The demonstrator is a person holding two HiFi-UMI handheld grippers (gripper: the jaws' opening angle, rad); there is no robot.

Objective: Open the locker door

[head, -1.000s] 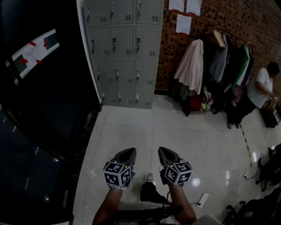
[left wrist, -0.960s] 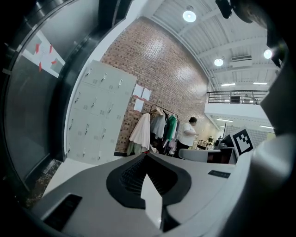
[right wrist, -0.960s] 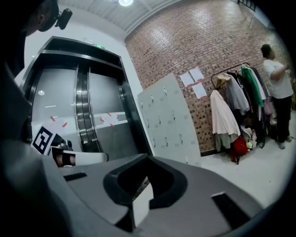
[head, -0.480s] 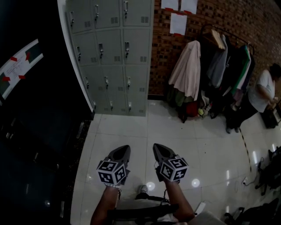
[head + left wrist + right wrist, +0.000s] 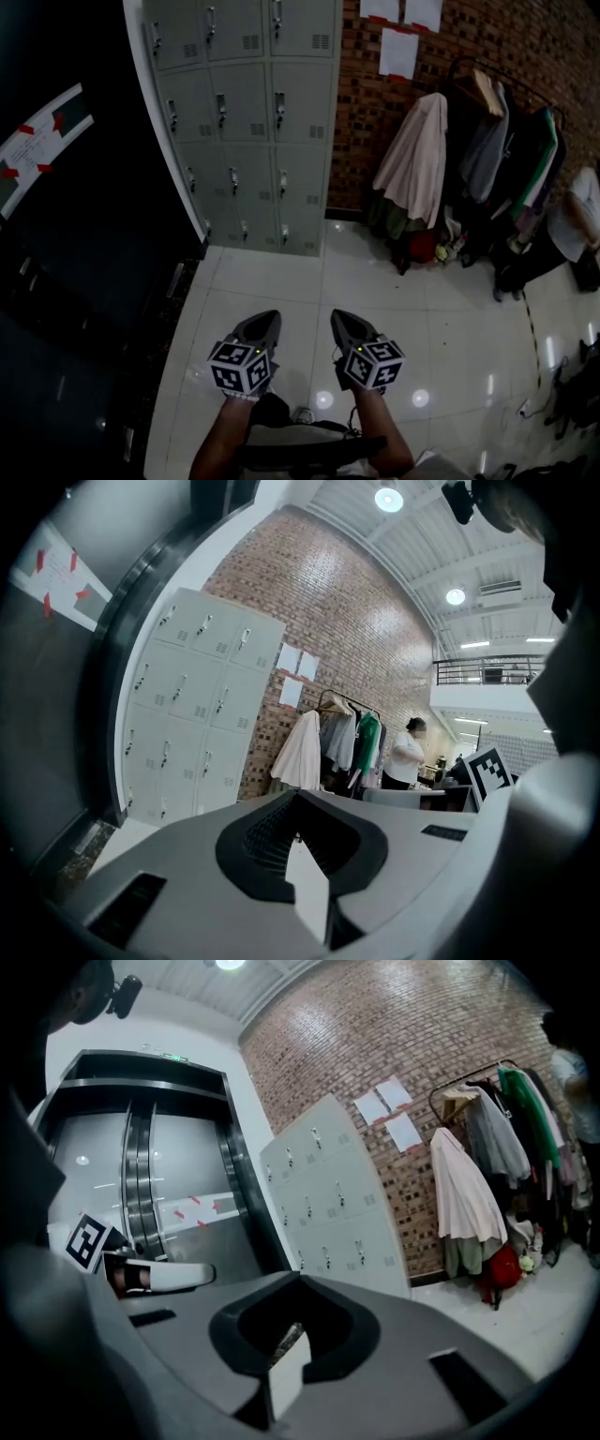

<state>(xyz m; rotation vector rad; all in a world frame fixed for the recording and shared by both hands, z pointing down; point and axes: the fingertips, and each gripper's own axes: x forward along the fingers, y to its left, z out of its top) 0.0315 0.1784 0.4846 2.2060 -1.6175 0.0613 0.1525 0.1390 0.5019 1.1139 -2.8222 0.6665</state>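
Grey steel lockers [image 5: 253, 122] fill the top of the head view, a block three doors wide and several rows high that stands on the white tiled floor [image 5: 422, 319], backed against a brick wall [image 5: 525, 47] and butted on its left against a dark glossy panel [image 5: 84, 234]. Every locker door [image 5: 300, 98] is shut flush. Each door is an upright rectangle, taller than wide, with its long axis vertical and its face turned out into the room toward the person; a small handle [image 5: 279, 108] sits near the left edge and a vent [image 5: 319, 120] low at the right. Both grippers hang low over the floor, well apart from the lockers, side by side with their tips aimed forward at the block. The left gripper [image 5: 265, 321] has its jaws pressed together with nothing between them, and the right gripper [image 5: 343, 319] is likewise closed on nothing. Each carries its marker cube [image 5: 239, 368] just ahead of the person's forearm. To the right of the lockers, sheets of paper [image 5: 398, 52] are stuck to the brick, and a clothes rack [image 5: 487, 141] holds a cream coat [image 5: 417, 150] and darker garments. A second person [image 5: 581, 220] shows at the right edge.
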